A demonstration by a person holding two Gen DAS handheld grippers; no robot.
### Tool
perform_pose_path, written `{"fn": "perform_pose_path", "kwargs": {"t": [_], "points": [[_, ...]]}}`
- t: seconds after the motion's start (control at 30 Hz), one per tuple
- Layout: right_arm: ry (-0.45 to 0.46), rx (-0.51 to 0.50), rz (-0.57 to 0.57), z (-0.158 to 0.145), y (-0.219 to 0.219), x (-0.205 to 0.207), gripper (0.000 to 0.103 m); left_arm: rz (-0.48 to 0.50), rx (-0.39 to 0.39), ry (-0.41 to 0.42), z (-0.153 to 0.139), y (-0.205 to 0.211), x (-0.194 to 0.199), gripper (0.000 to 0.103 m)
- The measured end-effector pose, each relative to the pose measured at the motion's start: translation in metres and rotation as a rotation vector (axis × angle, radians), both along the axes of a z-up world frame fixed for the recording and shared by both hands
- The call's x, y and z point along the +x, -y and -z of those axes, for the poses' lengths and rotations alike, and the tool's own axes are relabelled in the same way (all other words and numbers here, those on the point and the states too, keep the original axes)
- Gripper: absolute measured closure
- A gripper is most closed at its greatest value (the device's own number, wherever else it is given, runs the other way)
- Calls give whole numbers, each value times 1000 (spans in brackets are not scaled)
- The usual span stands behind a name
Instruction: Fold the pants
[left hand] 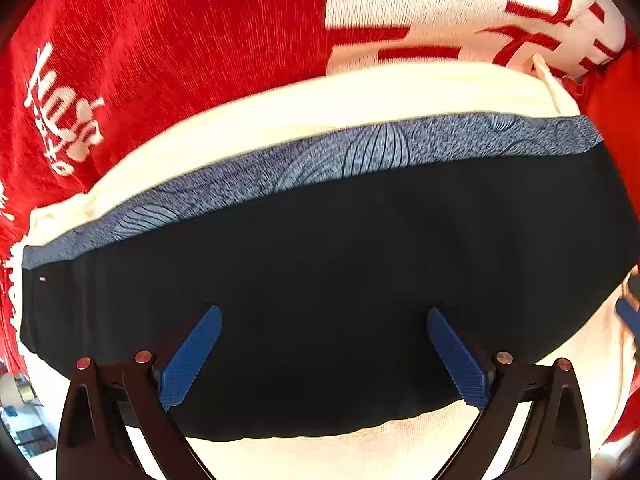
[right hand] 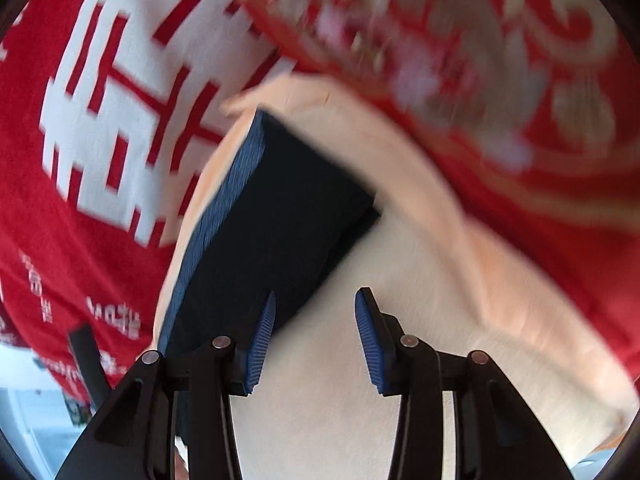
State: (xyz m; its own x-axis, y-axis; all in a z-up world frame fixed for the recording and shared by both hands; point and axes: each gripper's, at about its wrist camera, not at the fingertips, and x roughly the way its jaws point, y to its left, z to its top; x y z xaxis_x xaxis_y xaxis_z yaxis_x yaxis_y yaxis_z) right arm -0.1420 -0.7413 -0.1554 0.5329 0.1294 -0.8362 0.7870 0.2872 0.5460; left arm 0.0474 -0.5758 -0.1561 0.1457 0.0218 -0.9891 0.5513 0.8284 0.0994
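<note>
The dark navy pants (left hand: 340, 280) lie folded into a compact flat block with a blue-grey patterned waistband (left hand: 360, 152) along the far edge. They rest on a cream cloth (left hand: 340, 92). My left gripper (left hand: 324, 320) is open and empty, its blue fingers just above the block. In the right wrist view the folded pants (right hand: 280, 216) lie left of centre on the cream cloth (right hand: 400, 300). My right gripper (right hand: 315, 304) is open and empty, at the block's near right corner.
A red blanket with white lettering (left hand: 140, 60) covers the surface under the cream cloth and also fills the right wrist view (right hand: 80, 120). A red patterned fabric (right hand: 460, 60) lies blurred at the upper right. The other gripper's blue tip (left hand: 630, 316) shows at the right edge.
</note>
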Motion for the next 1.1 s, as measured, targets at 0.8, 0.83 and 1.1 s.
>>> {"fn": "perform_pose_path", "kwargs": {"t": [0.8,0.83,1.1], "points": [[46,67,-24,12,-1,-19,61,15,-30,5,25,-18,13,0],[58,72,-21,13,-3,-18,61,15,-32,5,24,-18,13,0],[171,74,56,26,-8,-13,61,12,-51,14,24,-23,15,0]]}}
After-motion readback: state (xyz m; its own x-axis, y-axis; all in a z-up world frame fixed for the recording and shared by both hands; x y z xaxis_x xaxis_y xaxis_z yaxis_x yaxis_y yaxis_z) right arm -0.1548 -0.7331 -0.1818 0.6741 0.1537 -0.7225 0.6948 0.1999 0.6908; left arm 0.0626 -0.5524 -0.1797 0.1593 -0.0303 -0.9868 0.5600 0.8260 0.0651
